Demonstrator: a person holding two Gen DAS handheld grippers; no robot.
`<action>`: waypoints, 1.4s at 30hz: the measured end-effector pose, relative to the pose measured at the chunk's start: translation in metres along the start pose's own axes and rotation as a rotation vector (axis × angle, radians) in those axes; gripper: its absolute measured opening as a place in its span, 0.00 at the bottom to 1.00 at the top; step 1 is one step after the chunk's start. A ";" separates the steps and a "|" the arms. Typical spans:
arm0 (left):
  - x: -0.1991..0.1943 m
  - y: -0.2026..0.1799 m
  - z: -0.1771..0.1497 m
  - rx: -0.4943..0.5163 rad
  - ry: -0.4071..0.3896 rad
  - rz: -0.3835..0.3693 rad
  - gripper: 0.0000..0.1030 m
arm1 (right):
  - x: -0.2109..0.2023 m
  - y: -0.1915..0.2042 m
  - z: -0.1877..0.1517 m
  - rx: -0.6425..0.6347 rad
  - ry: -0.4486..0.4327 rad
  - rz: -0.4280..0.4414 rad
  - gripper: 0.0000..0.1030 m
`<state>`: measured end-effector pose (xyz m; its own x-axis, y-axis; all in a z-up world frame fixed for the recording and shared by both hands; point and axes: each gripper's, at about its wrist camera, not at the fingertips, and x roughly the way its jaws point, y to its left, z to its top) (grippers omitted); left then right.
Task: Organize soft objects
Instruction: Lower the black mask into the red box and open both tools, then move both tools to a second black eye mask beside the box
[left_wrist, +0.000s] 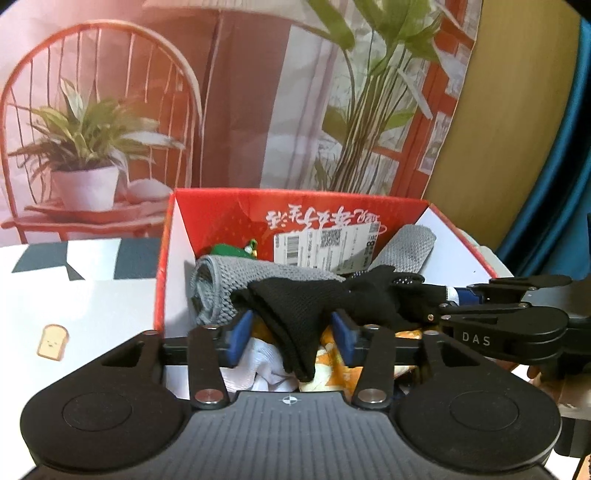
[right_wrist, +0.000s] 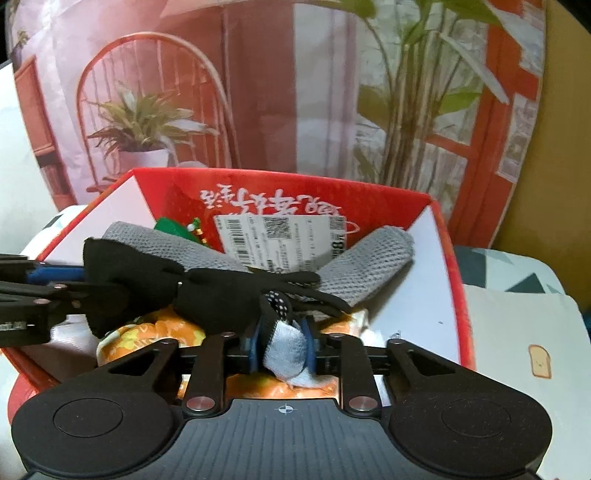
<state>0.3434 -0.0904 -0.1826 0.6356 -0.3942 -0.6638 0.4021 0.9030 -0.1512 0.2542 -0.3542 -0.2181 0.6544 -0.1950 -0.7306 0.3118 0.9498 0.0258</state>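
Two hand-held grippers share one black glove (left_wrist: 325, 299) above the red box (left_wrist: 162, 258), and the coming move turns on how that glove is strung between them. Its long axis runs sideways, from the left hand-held gripper (left_wrist: 291, 332) across to the right hand-held gripper (right_wrist: 284, 343), so each sees the other entering from the side. The left one's blue pads (left_wrist: 242, 334) stand spread, with the black cuff end draped down between them, seemingly loose rather than pinched. The right one is pressed together on the glove's pale grey-white lined end (right_wrist: 290, 350), just ahead of its camera, so it appears to carry the real grip. The glove looks knitted and limp, black with a patch of white dots (right_wrist: 279, 301) near the right hold, sagging in the middle. Directly beneath and beyond it, inside the box, lie a grey knitted cloth (right_wrist: 373, 258), an orange patterned fabric (right_wrist: 147, 332), some white fabric (left_wrist: 258, 365) and a small green item (left_wrist: 231, 251). The box sits on a pale table (left_wrist: 74, 306). Lowering it straight down would likely land the glove in the box.
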 end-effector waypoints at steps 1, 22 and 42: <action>-0.004 -0.001 0.000 0.005 -0.007 0.003 0.54 | -0.003 -0.001 -0.001 0.004 -0.004 -0.006 0.26; -0.091 -0.007 -0.039 0.027 -0.109 0.042 1.00 | -0.089 0.002 -0.032 0.022 -0.150 0.035 0.99; -0.084 0.013 -0.122 -0.079 0.034 0.107 1.00 | -0.109 0.013 -0.122 -0.009 -0.221 0.073 0.99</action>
<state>0.2146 -0.0250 -0.2186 0.6492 -0.2900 -0.7032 0.2792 0.9508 -0.1344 0.1026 -0.2907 -0.2218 0.8101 -0.1735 -0.5600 0.2527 0.9653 0.0665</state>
